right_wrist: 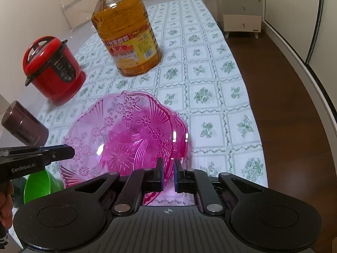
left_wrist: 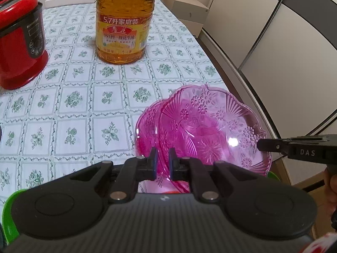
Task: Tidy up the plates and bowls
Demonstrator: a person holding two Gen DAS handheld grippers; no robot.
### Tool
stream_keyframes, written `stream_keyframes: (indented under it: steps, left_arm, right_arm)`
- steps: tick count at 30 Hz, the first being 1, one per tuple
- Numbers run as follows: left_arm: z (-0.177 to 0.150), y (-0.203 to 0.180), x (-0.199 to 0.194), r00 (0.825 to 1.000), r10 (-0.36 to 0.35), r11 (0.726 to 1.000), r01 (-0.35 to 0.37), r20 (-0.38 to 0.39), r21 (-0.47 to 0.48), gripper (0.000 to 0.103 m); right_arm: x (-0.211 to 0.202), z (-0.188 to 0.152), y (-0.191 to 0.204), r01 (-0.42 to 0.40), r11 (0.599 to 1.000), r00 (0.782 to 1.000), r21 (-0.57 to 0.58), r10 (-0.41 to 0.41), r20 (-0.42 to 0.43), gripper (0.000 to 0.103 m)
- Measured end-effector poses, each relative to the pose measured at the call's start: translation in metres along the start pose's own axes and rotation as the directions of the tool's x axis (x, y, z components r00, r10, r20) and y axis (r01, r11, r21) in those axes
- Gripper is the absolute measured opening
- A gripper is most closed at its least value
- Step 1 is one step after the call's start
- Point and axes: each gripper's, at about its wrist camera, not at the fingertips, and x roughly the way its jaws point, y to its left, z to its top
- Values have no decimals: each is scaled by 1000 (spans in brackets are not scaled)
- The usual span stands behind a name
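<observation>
A see-through pink plate [left_wrist: 210,126] with a moulded flower pattern is tilted over the flowered tablecloth, and both grippers hold it by opposite rims. My left gripper [left_wrist: 163,160] is shut on its near rim in the left wrist view. My right gripper [right_wrist: 168,169] is shut on the opposite rim of the pink plate [right_wrist: 126,135]. A second pink plate [left_wrist: 145,126] lies just behind the first, overlapping it; it also shows as the second pink plate [right_wrist: 182,135]. A green bowl [right_wrist: 38,185] sits under the left gripper [right_wrist: 71,151]. The right gripper [left_wrist: 261,145] reaches in from the right.
A large oil bottle [left_wrist: 124,25] stands mid-table and a red rice cooker [left_wrist: 19,42] stands to its left. A dark jar [right_wrist: 23,126] is near the left gripper. The table edge [left_wrist: 221,71] runs along the right, with wooden floor, a white cabinet [right_wrist: 240,14] and wardrobe doors beyond.
</observation>
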Motion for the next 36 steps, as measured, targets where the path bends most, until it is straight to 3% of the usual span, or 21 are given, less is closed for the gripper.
stream_keyframes:
  steps: [23, 36]
  left_arm:
    - [-39, -2, -24, 1000, -15, 1000, 15, -4, 0, 9]
    - [-39, -1, -24, 1000, -13, 1000, 13, -2, 1, 9]
  right_arm:
    - [-16, -45, 5, -32, 999, 999, 24, 33, -28, 9]
    - [-16, -45, 7, -37, 999, 999, 26, 37, -24, 9]
